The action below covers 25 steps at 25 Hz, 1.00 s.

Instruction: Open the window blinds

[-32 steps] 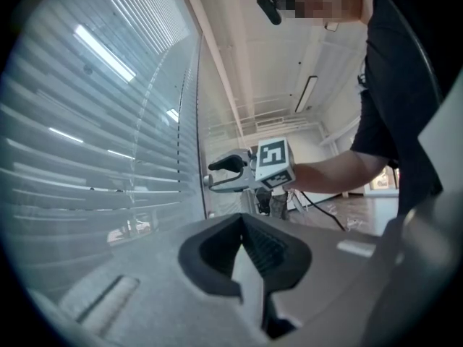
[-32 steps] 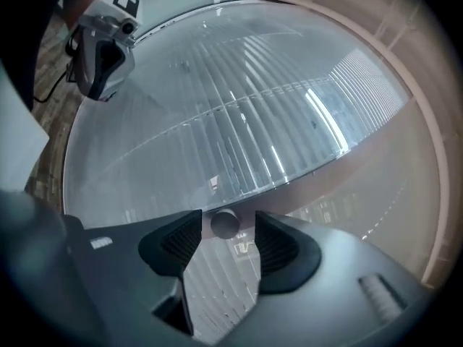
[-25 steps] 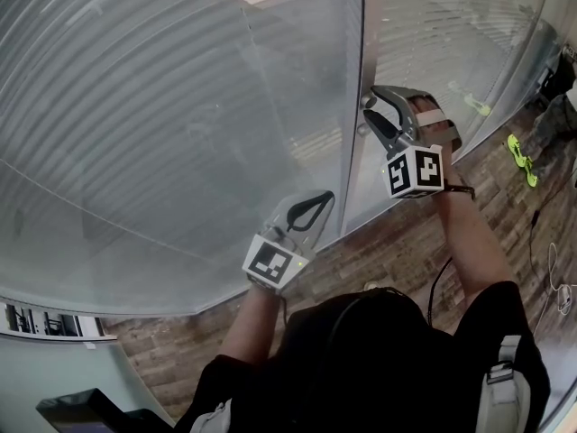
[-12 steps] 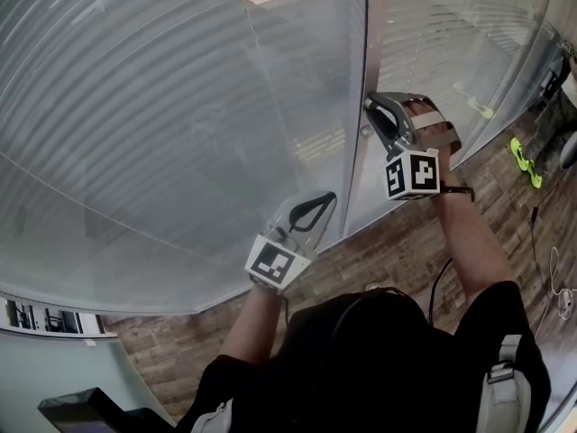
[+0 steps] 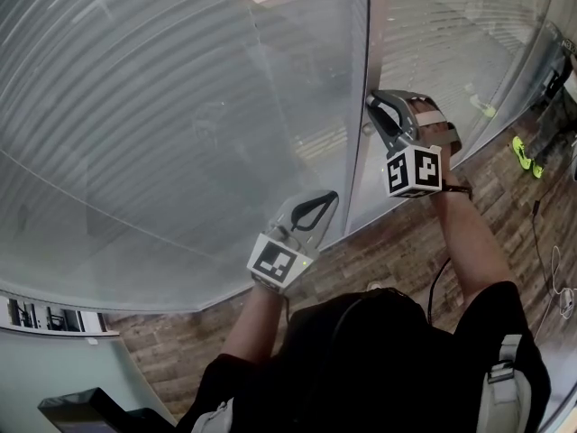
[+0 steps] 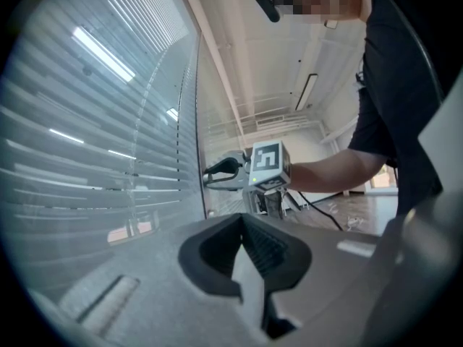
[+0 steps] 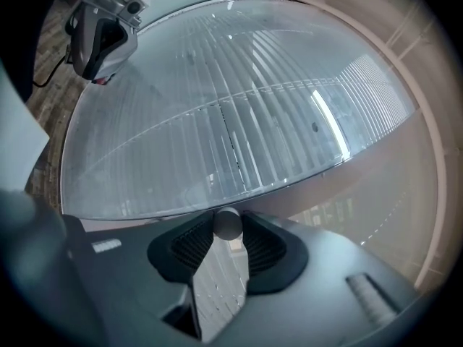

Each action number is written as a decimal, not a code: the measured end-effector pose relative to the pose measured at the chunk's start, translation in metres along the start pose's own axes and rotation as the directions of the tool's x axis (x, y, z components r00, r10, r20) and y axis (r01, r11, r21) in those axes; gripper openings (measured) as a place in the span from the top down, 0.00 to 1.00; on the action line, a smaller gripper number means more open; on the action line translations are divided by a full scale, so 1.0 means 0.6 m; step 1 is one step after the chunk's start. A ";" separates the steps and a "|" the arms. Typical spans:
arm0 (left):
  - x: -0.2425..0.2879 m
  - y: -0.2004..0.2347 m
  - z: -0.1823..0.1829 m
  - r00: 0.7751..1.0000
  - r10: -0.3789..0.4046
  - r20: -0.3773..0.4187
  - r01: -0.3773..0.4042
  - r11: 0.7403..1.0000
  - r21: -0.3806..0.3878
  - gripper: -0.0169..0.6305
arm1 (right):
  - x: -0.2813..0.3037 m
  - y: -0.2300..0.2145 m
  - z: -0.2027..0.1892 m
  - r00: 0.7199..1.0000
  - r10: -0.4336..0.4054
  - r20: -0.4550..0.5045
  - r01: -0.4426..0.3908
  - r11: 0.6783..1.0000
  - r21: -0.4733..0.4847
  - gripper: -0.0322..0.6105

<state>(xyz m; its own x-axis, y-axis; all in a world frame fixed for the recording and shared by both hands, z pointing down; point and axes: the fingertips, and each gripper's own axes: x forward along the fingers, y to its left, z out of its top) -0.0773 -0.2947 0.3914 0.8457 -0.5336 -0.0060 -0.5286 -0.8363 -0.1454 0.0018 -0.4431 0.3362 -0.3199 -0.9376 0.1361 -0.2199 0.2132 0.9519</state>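
Only the right gripper (image 5: 370,114) has changed from a second ago: its jaws stood wide apart then, have just been closing, and now pinch a small round grey knob (image 7: 228,223) between their ribbed pads. Neither hand has shifted otherwise. The left gripper (image 5: 326,198) hangs lower down, just in front of the glass, with its jaws pressed together and nothing in them.

The knob sits on the upright window post (image 5: 358,165) that parts the two panes. Below the window runs a brick-patterned floor (image 5: 397,251). Off to the right on it lie a yellow-green object (image 5: 521,152) and a thin pale cable (image 5: 552,269), both well apart from the grippers. The right forearm (image 5: 469,233) reaches up from the person's dark top, and the marker cube (image 5: 415,171) hides the back of that gripper from above.

The window blinds (image 5: 171,106) fill the large left pane, with more in the pane to the right of the post. Their thin pale horizontal slats lie behind glass that carries a dim reflection. They are tilted close, so that only faint shapes show through them, and thin cords run down across the slats.
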 end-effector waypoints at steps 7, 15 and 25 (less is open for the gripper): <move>-0.004 0.001 0.000 1.000 0.003 0.001 -0.003 1.000 0.002 0.97 | 0.001 -0.003 -0.001 1.000 0.003 0.007 -0.004 0.995 0.098 0.75; -0.006 0.000 -0.001 1.000 0.002 0.000 -0.002 1.000 0.003 0.97 | 0.000 -0.007 0.000 1.000 0.010 0.017 -0.014 0.977 0.211 0.75; -0.001 -0.003 0.003 1.000 -0.002 -0.002 0.002 1.000 0.003 0.97 | -0.001 -0.013 0.000 0.999 0.027 0.048 -0.043 0.929 0.368 0.75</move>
<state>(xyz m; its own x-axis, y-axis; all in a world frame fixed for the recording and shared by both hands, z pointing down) -0.0768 -0.2926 0.3901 0.8466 -0.5322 -0.0040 -0.5268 -0.8369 -0.1483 0.0037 -0.4444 0.3288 -0.3691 -0.9174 0.1484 -0.5301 0.3390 0.7772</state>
